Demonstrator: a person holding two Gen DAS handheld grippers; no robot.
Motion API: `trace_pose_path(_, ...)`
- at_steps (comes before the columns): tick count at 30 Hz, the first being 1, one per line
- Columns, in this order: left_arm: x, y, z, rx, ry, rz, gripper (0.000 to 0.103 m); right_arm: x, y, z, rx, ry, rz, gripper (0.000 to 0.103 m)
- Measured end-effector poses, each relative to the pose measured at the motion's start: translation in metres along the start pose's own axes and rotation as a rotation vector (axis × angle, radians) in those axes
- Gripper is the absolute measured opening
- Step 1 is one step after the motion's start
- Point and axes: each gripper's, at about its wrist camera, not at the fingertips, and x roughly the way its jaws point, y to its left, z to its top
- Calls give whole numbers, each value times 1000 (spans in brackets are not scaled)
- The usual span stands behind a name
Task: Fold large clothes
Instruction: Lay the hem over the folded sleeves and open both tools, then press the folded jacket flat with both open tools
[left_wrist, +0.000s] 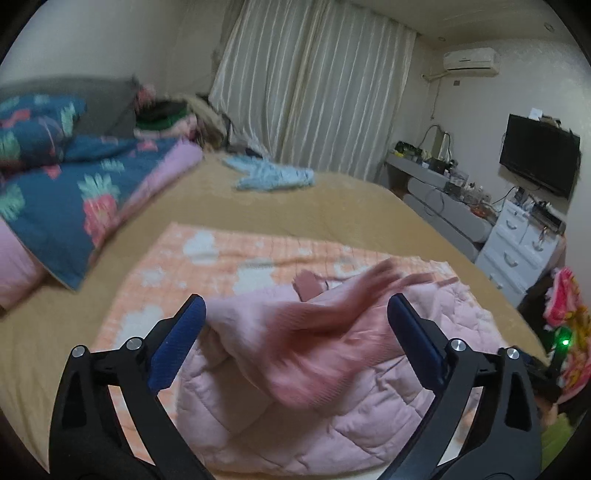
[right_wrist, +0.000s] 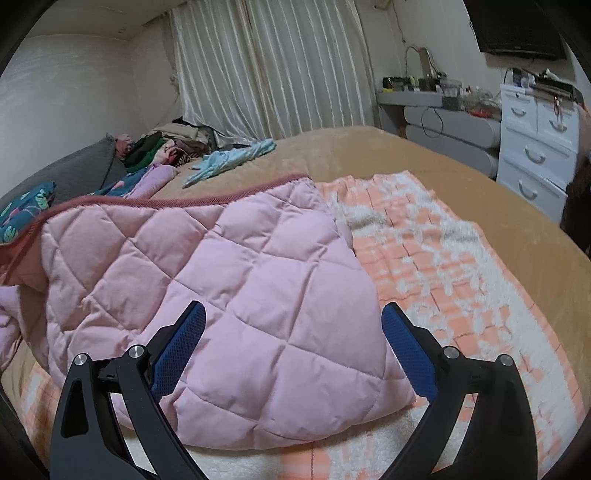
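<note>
A pink quilted garment (left_wrist: 295, 424) lies bunched on an orange and white checked blanket (left_wrist: 221, 254) on the bed. My left gripper (left_wrist: 295, 302) is open and wide. A blurred ribbed pink part of the garment (left_wrist: 314, 332) hangs loose between its blue pads (left_wrist: 177, 350), and neither pad presses on it. In the right wrist view the quilted garment (right_wrist: 240, 277) spreads to the left, with a darker pink ribbed edge (right_wrist: 184, 201) along its far side. My right gripper (right_wrist: 293, 306) is open just above the garment's near corner and holds nothing. The blanket (right_wrist: 443, 258) shows to the right.
The bed has a tan cover (left_wrist: 332, 206). A blue strawberry-print quilt (left_wrist: 74, 184) lies at the left and a light blue garment (left_wrist: 273, 173) further back. A pile of clothes (right_wrist: 166, 144) sits by the curtain. White drawers (right_wrist: 535, 147) and a grey dresser (right_wrist: 454, 122) stand right of the bed.
</note>
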Motion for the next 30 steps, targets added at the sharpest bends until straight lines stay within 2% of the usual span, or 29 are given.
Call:
trace_pose_path(5,-14,-6,6,35,-24,30,94,-10,8,1,-52,-28,-16,97)
trace_pose_path(9,-14,-6,1,49,-11,61,94,-20,10,-1,-49,-41,-1,97)
trace_pose_path(24,36,37,-62,16,203,162,94,-4,-1,-12,-68,24,-83,98)
trace_pose_path(30,57,66,-101,-75,294,121,94,18,-12,-19,-83,89,-116,98)
